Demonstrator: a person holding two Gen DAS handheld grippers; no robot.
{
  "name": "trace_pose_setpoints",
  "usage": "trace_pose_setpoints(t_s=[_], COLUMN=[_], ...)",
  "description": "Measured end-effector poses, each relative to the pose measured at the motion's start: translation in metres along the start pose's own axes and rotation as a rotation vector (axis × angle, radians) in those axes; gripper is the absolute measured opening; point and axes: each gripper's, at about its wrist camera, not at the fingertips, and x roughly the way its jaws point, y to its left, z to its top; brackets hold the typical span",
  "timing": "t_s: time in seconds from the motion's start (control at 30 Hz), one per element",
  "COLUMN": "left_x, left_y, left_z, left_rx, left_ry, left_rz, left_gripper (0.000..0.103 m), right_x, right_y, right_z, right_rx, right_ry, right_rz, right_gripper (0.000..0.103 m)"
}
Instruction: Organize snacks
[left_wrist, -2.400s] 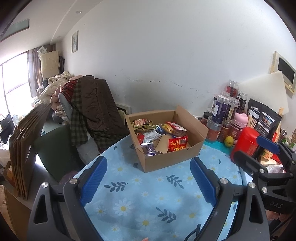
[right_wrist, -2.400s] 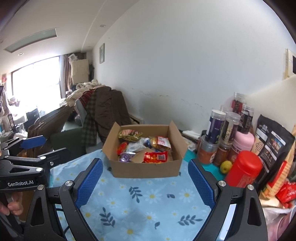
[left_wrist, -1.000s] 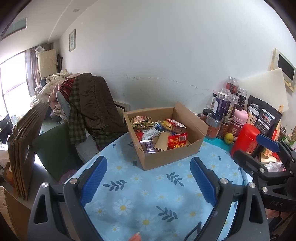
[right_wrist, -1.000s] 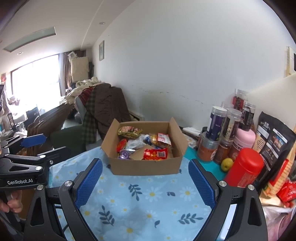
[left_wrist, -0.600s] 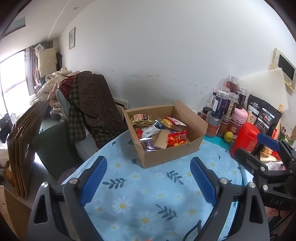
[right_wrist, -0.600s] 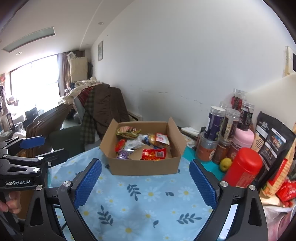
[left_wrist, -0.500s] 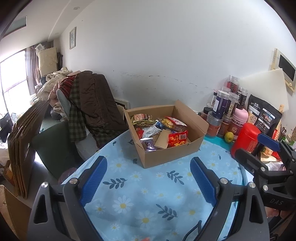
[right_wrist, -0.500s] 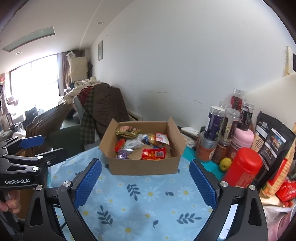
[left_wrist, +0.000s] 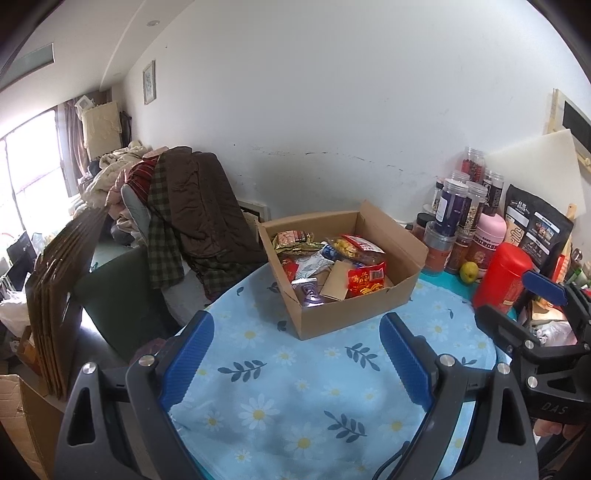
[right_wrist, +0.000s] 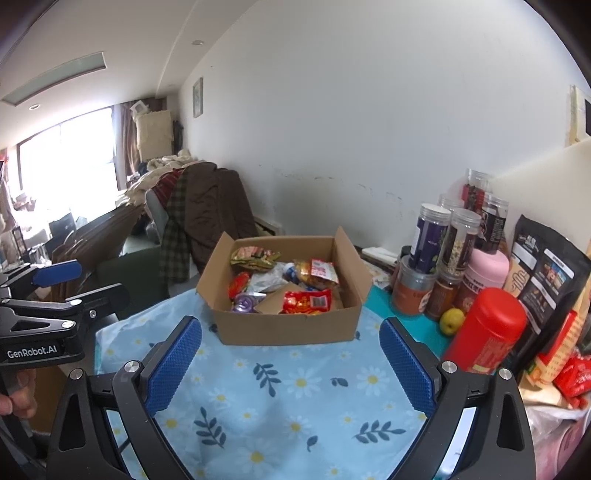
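Left wrist view: the left gripper (left_wrist: 295, 354) hangs released over the daisy-print tablecloth (left_wrist: 280, 402), nothing between its two blue pads. One cardboard box (left_wrist: 354, 314) of snack packets sits at twelve o'clock, a red packet (left_wrist: 365, 282) among them. One red canister (left_wrist: 498, 277) and one green fruit (left_wrist: 469, 271) stand at two o'clock.

Right wrist view: the right gripper (right_wrist: 290, 350) is likewise spread wide and empty. The box lies at twelve o'clock, one pink jar (right_wrist: 484, 273) at two o'clock.

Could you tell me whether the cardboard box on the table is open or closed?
Open: the cardboard box has its flaps up, and snack packets show inside from above.
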Motion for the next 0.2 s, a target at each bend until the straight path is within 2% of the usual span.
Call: trace_pose_setpoints(t_s=[0.2], left_x=[0.0048], left_y=[-0.0015], left_z=[-0.0021], left_rx=[-0.004], left_ry=[0.013], left_rz=[-0.03], left_gripper=[0.092], right_x=[0.0004], right_y=[-0.0022], right_z=[0.0], right_rx=[0.005], right_ry=[0.003], right_rz=[-0.007], right_gripper=[0.099])
